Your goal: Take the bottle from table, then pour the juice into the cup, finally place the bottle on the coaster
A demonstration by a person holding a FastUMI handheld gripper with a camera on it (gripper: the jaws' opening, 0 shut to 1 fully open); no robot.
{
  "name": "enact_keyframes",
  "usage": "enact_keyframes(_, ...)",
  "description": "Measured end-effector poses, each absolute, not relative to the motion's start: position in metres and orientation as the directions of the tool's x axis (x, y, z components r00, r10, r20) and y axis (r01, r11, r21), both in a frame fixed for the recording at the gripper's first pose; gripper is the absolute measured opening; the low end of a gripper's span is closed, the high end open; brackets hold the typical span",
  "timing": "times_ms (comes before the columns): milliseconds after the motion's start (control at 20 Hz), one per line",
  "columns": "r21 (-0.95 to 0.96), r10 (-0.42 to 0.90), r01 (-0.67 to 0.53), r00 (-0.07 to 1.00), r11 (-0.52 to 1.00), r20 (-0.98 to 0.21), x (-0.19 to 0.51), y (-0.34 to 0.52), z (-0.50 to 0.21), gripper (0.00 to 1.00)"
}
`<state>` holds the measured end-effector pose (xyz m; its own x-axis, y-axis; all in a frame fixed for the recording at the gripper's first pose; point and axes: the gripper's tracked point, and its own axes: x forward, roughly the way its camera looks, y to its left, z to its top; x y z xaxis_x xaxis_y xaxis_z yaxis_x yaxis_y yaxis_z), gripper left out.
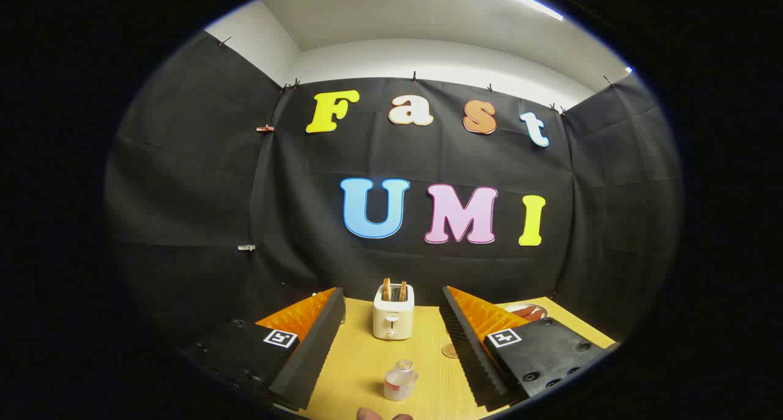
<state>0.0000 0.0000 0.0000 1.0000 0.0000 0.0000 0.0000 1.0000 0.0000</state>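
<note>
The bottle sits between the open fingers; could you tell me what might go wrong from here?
1. The bottle looks small and light; if the open tool closes off-centre, it may tip.
2. The toaster stands just beyond the bottle; overshooting could bump it.
3. The coaster is partly hidden behind one finger, so placing may miss.

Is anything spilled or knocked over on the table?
No, nothing stands out. The bottle stands upright between the open tongs, the toaster beyond it is upright with toast poking up, and the wooden table looks dry.
</note>
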Motion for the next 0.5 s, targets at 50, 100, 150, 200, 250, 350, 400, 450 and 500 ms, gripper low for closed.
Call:
enact_keyframes(50, 0.004, 0.0, 0.0, 1.0, 1.0, -0.002, 0.001, 0.001, -0.002, 0.96)
enact_keyframes(100, 0.009, 0.0, 0.0, 1.0, 1.0, -0.001, 0.003, 0.003, -0.003, 0.96)
enact_keyframes(150, 0.011, 0.0, 0.0, 1.0, 1.0, 0.0, 0.003, 0.005, -0.005, 0.96)
enact_keyframes(200, 0.009, -0.003, 0.003, 1.0, 1.0, -0.001, 0.005, 0.006, -0.006, 0.96)
enact_keyframes(250, 0.005, -0.007, 0.007, 1.0, 1.0, -0.005, 0.006, 0.006, -0.008, 0.96)
enact_keyframes(350, -0.005, -0.015, 0.015, 1.0, 1.0, -0.007, 0.007, 0.007, -0.013, 0.96)
enact_keyframes(400, -0.012, -0.016, 0.016, 1.0, 1.0, -0.004, 0.009, 0.007, -0.013, 0.96)
enact_keyframes(450, -0.02, -0.018, 0.018, 1.0, 1.0, -0.004, 0.01, 0.006, -0.015, 0.96)
enact_keyframes(500, -0.029, -0.023, 0.023, 1.0, 0.999, -0.001, 0.01, 0.004, -0.018, 0.96)
